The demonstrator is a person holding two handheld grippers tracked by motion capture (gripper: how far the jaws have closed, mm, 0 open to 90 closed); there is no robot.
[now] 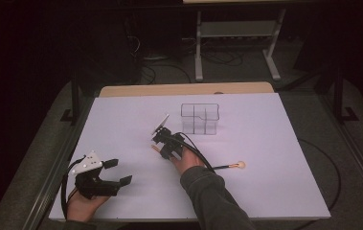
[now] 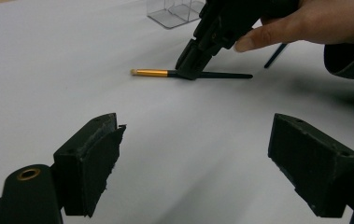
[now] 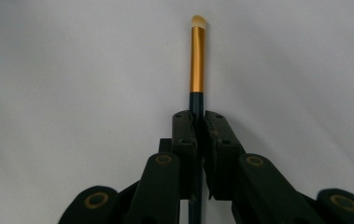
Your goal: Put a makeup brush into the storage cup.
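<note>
A thin makeup brush (image 3: 197,60) with a gold ferrule and a dark handle lies flat on the white table (image 1: 275,191). My right gripper (image 3: 198,119) is shut on its handle just behind the ferrule. In the high view this gripper (image 1: 162,143) is at mid-table, pointing down-left, and the brush's gold end (image 1: 155,147) pokes out beside it. From the left gripper view, the brush (image 2: 151,73) lies level under the right gripper (image 2: 191,70). My left gripper (image 1: 119,171) rests at the near left with its jaws wide apart and nothing between them (image 2: 195,158).
A clear compartmented organiser box (image 1: 199,119) stands just behind the right gripper, also seen as a box (image 2: 172,11) in the left gripper view. A second brush (image 1: 229,166) with a round pale head lies right of the right hand. Table edges run near left and front.
</note>
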